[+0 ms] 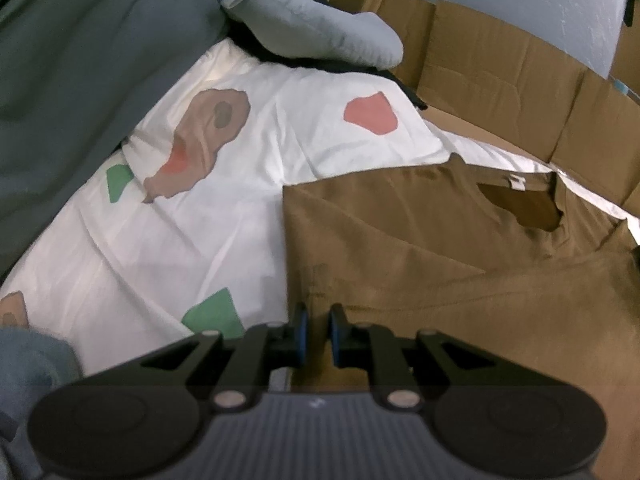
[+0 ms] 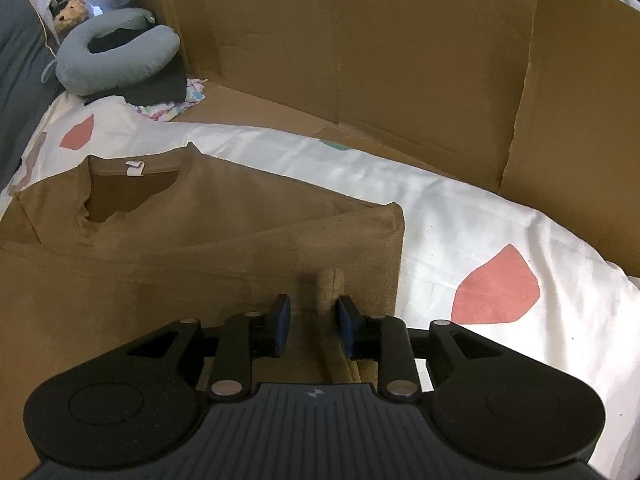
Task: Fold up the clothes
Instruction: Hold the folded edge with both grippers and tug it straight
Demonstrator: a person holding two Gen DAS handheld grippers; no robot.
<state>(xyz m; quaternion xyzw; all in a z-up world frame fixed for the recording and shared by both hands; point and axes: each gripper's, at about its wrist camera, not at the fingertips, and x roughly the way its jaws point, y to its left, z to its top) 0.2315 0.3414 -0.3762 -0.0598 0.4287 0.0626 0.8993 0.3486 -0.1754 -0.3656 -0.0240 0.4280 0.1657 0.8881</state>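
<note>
Brown t-shirt (image 1: 460, 264) lay on a white sheet (image 1: 168, 232) printed with pink, green and brown patches, on what looked like a bed. Shirt was partly folded: collar opening with a white label (image 2: 134, 168) faced up, and the side panels were turned in over the body, leaving straight folded edges on both sides.

Left claw (image 1: 318, 330) sat low over the shirt's left folded edge, near the hem end. Its jaws stood only a narrow gap apart, brown cloth showing in the gap; whether the blue pads actually pinched the cloth, could not tell.

Right claw (image 2: 313, 326) was over the shirt near its right folded edge. Jaws were parted moderately, a raised ridge of brown fabric (image 2: 330, 280) stood up between them, nearer the right pad. Pads did not appear to press on it, so the fold sat loose.

Flattened cardboard panels (image 2: 400, 60) stood up behind and beside the sheet. At the far end a grey-blue neck pillow (image 2: 116, 60) rested on dark folded clothing (image 2: 160, 88), with a small stuffed bear (image 2: 70, 10) just behind it. A dark grey-green blanket (image 1: 80, 60) lay along the left side of the sheet.
</note>
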